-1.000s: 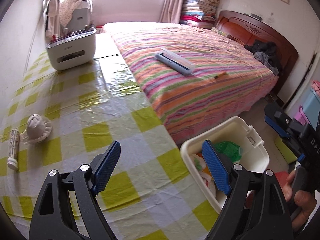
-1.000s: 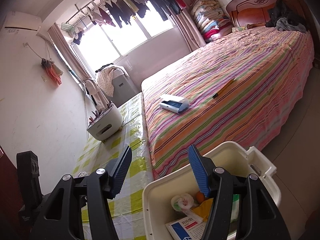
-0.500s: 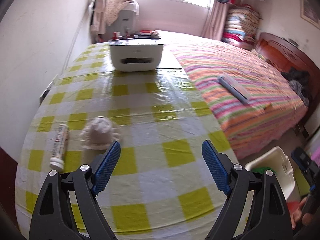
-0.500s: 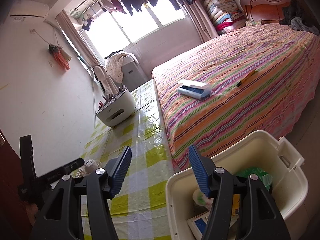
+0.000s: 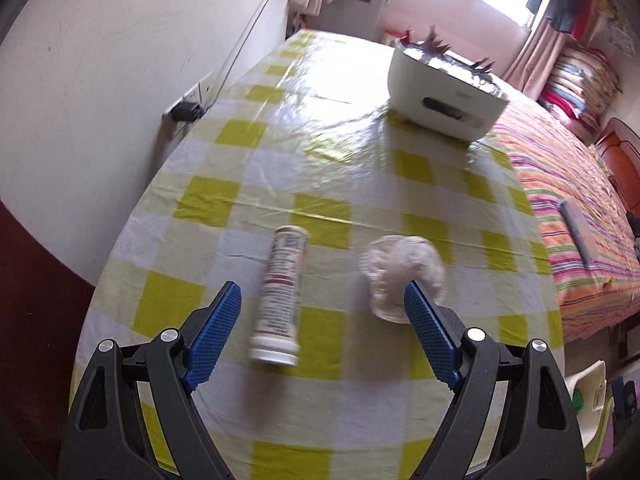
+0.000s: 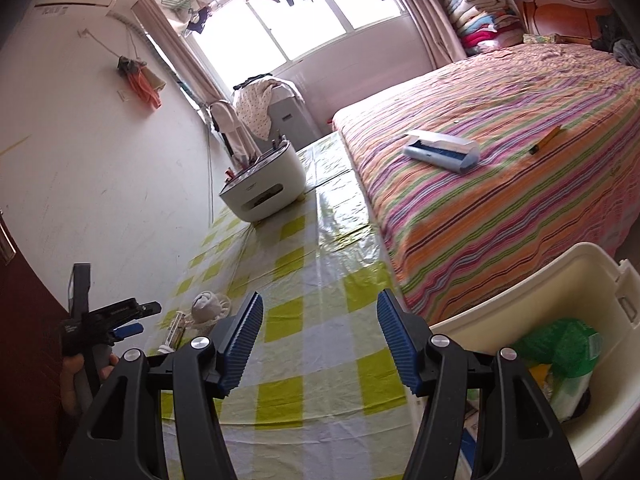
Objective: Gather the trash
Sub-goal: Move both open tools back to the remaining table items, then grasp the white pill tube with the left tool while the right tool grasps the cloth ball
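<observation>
Two pieces of trash lie on my table: a white labelled tube (image 5: 280,296) on its side, and a crumpled white paper cup (image 5: 400,270) just to its right, apart from it. Both sit on the yellow-and-white checked tablecloth (image 5: 320,160). My left gripper (image 5: 322,334) hovers above them, jaws spread wide and empty, the tube between the two blue pads. My right gripper (image 6: 320,342) is likewise wide open with nothing in it, over the table's near edge. Beside it, at lower right, the cream waste bin (image 6: 540,280) holds a green bag (image 6: 564,344) and other scraps. Farther back on the table stands a white box-shaped appliance (image 5: 444,96). Along the table's right side runs the striped bed (image 6: 500,168), with a grey-blue case (image 6: 442,154) lying on it.
</observation>
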Tool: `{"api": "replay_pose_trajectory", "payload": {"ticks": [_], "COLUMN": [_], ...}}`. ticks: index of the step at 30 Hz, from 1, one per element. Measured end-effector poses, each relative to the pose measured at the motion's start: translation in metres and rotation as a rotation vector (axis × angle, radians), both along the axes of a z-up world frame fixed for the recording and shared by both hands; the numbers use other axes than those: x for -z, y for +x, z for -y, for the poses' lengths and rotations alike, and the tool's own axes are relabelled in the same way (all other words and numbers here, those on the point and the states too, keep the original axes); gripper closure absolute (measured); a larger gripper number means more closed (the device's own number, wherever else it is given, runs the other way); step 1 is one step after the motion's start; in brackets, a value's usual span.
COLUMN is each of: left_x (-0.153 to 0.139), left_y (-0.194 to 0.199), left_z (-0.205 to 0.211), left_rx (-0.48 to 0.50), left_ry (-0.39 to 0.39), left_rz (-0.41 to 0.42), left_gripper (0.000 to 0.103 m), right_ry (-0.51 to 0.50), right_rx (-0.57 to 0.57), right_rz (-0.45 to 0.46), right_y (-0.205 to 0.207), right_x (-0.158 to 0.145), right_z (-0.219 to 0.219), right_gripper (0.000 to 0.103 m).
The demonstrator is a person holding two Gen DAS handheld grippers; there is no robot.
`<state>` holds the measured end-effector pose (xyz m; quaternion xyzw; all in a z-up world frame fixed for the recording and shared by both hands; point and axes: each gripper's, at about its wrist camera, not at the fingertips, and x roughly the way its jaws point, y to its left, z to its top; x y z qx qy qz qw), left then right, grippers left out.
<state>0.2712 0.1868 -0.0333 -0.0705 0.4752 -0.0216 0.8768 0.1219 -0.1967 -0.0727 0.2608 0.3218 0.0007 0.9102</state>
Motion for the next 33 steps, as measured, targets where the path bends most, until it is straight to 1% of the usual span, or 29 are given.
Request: {"api": "replay_pose_trajectory", "payload": {"ticks": [2, 5, 9, 10, 12, 14, 17, 21, 24, 26, 29, 31, 33], "left_x": [0.01, 0.019, 0.022, 0.022, 0.026, 0.03, 0.035, 0.036, 0.036, 0.039, 0.046, 0.046, 0.046], "left_y": [0.009, 0.016, 0.022, 0.023, 0.026, 0.027, 0.028, 0.027, 0.027, 0.03, 0.033, 0.033, 0.033], "left_z": [-0.012, -0.023, -0.029, -0.03, -0.034, -0.035, -0.037, -0.039, -0.036, -0.035, -0.033, -0.032, -0.031], "left_rx": [-0.014, -0.027, -0.023, -0.025, -0.023, -0.022, -0.02, -0.008, 0.015, 0.029, 0.048, 0.059, 0.067], "left_ry": [-0.008, -0.021, -0.012, -0.016, -0.034, -0.029, 0.002, 0.001, 0.007, 0.007, -0.002, 0.018, 0.021], "left_rz": [-0.041, -0.081, -0.085, -0.088, -0.11, -0.125, -0.14, -0.141, -0.148, -0.164, -0.2, -0.195, -0.196], "left_gripper": [0.021, 0.021, 0.021, 0.021, 0.021, 0.022, 0.022, 0.022, 0.031, 0.043, 0.047, 0.048, 0.051], "right_ry": [0.002, -0.002, -0.004, -0.013, -0.027, -0.048, -0.087, -0.133, -0.152, -0.168, -0.19, -0.212, -0.226], "right_rx": [-0.027, -0.065, -0.124, -0.156, -0.183, -0.233, -0.296, -0.357, -0.388, -0.414, -0.443, -0.462, -0.482], "right_rz": [0.003, 0.003, -0.015, -0.023, -0.026, -0.037, -0.066, -0.103, -0.112, -0.123, -0.132, -0.14, -0.151], "right_y": [0.005, 0.017, 0.04, 0.051, 0.061, 0.076, 0.099, 0.129, 0.146, 0.157, 0.17, 0.178, 0.186], "right_x": [0.002, 0.006, 0.008, 0.009, 0.009, 0.011, 0.018, 0.029, 0.035, 0.038, 0.044, 0.048, 0.052], "right_z": [-0.012, -0.028, -0.052, -0.063, -0.074, -0.092, -0.116, -0.143, -0.162, -0.172, -0.186, -0.196, -0.205], "right_gripper": [0.045, 0.045, 0.045, 0.045, 0.045, 0.045, 0.045, 0.045, 0.045, 0.045, 0.045, 0.045, 0.045]}}
